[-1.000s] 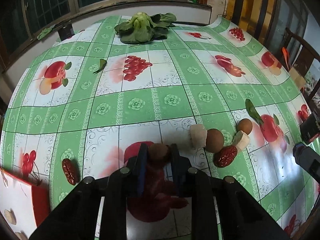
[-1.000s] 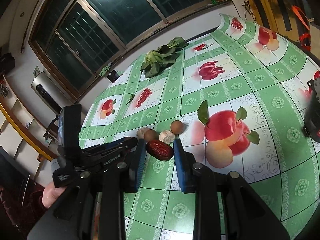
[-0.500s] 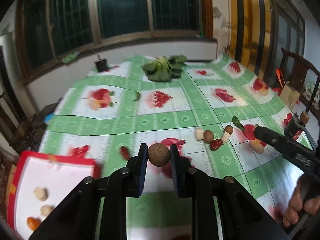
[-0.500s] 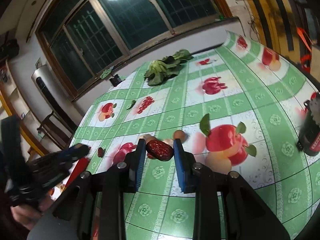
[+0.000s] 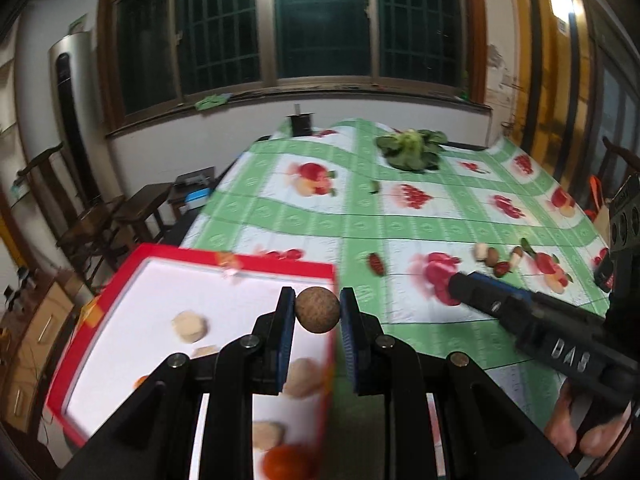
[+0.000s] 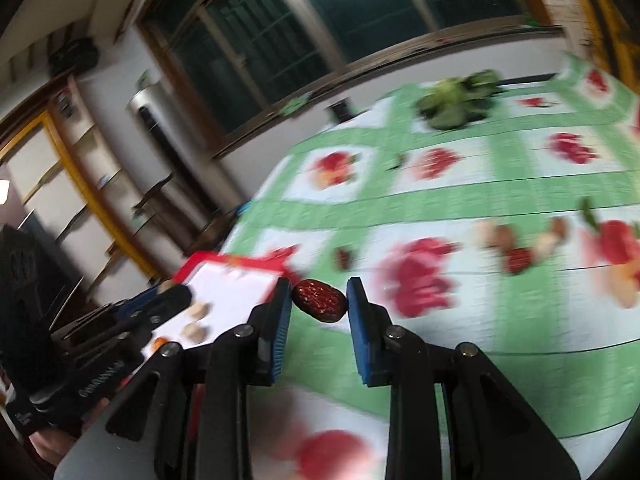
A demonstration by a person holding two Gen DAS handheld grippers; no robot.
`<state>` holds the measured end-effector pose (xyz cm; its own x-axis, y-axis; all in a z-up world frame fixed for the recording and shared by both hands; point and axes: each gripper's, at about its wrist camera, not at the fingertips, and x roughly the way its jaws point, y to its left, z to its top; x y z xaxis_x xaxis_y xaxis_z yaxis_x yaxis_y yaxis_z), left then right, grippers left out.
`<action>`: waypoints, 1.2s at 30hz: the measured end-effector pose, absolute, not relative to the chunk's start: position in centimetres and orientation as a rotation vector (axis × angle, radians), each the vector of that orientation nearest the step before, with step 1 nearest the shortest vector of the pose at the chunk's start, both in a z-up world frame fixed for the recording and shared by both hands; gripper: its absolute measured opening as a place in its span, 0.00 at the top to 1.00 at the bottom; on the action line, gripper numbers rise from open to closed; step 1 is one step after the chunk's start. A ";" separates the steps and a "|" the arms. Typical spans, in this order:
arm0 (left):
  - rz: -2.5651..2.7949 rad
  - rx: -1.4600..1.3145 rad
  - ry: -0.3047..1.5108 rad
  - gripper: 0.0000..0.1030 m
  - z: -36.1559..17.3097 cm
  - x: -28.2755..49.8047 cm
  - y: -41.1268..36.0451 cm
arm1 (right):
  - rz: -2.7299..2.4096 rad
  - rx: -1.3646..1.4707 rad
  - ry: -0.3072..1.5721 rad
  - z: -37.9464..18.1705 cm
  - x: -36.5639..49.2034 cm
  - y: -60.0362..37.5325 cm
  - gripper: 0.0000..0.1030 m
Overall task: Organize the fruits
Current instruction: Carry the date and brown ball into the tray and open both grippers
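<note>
My left gripper (image 5: 318,312) is shut on a round brown longan (image 5: 318,315) and holds it in the air over the right edge of a red-rimmed white tray (image 5: 160,280). Several pale fruit pieces (image 5: 190,325) and an orange one lie in the tray. My right gripper (image 6: 319,300) is shut on a red date (image 6: 319,301), held above the table to the right of the tray (image 6: 224,284). A small pile of fruits (image 5: 498,258) and a lone red date (image 5: 376,264) lie on the green fruit-print tablecloth (image 5: 360,220).
A leafy green vegetable (image 5: 412,148) lies at the table's far end, with a small dark box (image 5: 301,122) at the far edge. Wooden chairs (image 5: 96,216) stand left of the table. The right gripper's body (image 5: 540,328) crosses the left wrist view at right.
Both grippers have lifted from the fruit pile and swung left toward the tray, each carrying its fruit. The tray now fills the lower left of the left wrist view.
</note>
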<state>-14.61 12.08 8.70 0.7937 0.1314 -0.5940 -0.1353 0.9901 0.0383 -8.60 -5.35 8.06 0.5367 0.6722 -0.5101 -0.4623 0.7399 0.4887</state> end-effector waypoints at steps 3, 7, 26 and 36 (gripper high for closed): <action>0.186 -0.019 0.629 0.80 8.5 -15.6 13.9 | 0.742 0.258 0.745 8.2 -9.8 -2.1 0.71; 0.221 -0.046 0.633 0.80 8.0 -16.4 16.0 | 0.791 0.206 0.765 8.1 -11.0 1.4 0.71; 0.290 -0.111 0.656 0.80 5.9 -18.3 21.1 | 0.876 0.071 0.797 7.4 -14.5 8.3 0.71; 0.306 -0.120 0.667 0.80 5.4 -18.3 22.1 | 0.884 0.057 0.810 7.1 -14.8 9.2 0.71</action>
<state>-18.32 22.09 5.38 0.7431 0.2407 -0.6244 -0.3167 0.9485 -0.0114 -14.82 9.17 7.10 0.3636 0.7067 -0.6070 -0.6659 0.6528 0.3612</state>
